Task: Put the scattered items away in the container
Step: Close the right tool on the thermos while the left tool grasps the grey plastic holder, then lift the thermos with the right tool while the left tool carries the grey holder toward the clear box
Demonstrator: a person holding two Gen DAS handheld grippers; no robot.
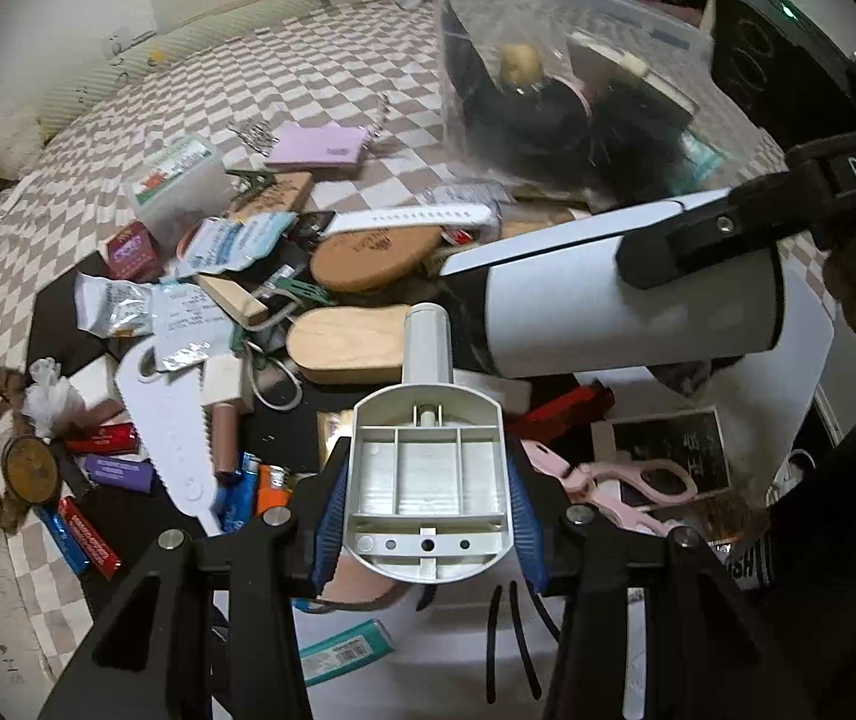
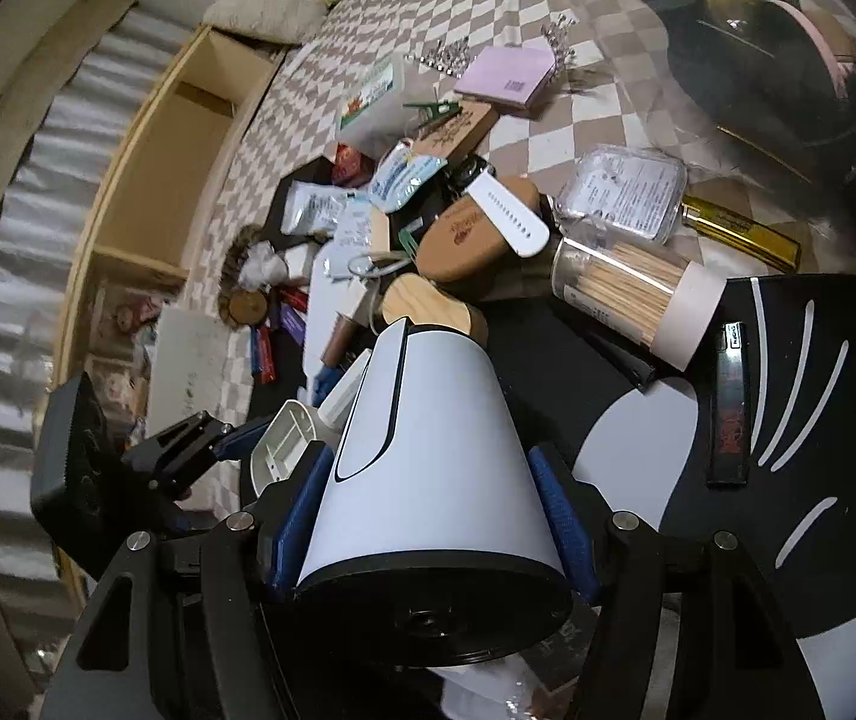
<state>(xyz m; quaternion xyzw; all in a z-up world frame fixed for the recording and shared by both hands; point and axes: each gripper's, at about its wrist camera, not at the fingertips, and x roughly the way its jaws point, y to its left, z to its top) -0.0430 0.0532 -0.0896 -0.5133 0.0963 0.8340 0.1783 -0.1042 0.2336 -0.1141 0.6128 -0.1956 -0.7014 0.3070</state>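
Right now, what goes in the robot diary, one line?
left fingers: gripping camera base | right fingers: gripping camera body | bin: waiting

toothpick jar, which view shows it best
The right wrist view: the toothpick jar lies on its side in full sight, toothpicks visible through the clear wall, cap toward the black lighter. The left wrist view does not show it.

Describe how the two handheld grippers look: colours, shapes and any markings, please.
Both are black, angular frames with silver round bolts at the joints. The left gripper and the right gripper each have two fingers faced with blue ribbed pads. In the left wrist view, the right one carries a small label reading "DAS".
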